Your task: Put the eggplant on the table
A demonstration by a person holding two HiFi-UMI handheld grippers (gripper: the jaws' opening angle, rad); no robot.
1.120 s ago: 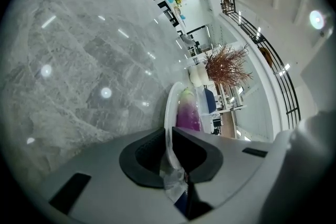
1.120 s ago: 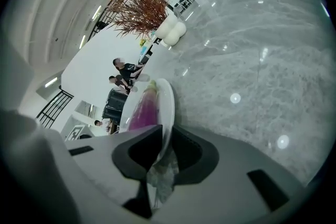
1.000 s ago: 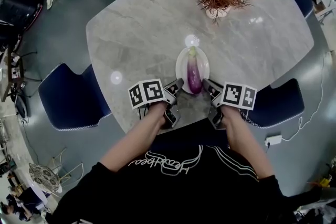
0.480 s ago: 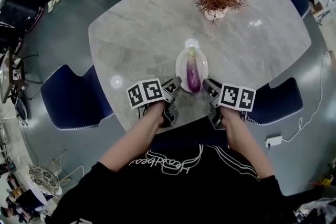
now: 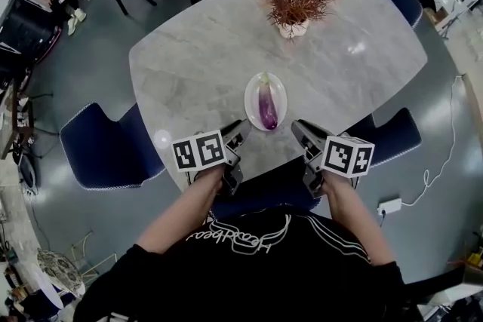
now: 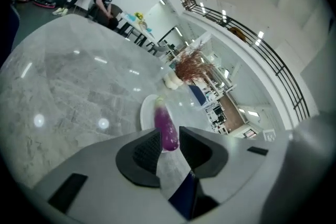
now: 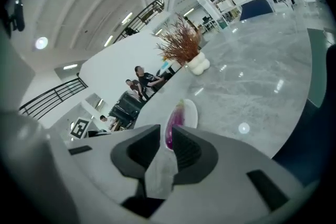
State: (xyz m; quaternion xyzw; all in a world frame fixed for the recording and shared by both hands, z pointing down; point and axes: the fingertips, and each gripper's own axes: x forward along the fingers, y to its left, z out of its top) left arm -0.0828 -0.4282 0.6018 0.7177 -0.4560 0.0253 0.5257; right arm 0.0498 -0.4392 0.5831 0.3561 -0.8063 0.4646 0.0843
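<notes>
In the head view, the eggplant is seen lying on the white plate on the table. The left gripper and right gripper are held on outstretched forearms just short of the plate, tilted down toward it. In the left gripper view, the jaws are opening, with nothing between them. In the right gripper view, the jaws are parted narrowly and empty.

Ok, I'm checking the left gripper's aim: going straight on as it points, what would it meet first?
Probably the eggplant on its plate; depth is unclear. The left gripper, jaws opening and empty, is short of it.
</notes>
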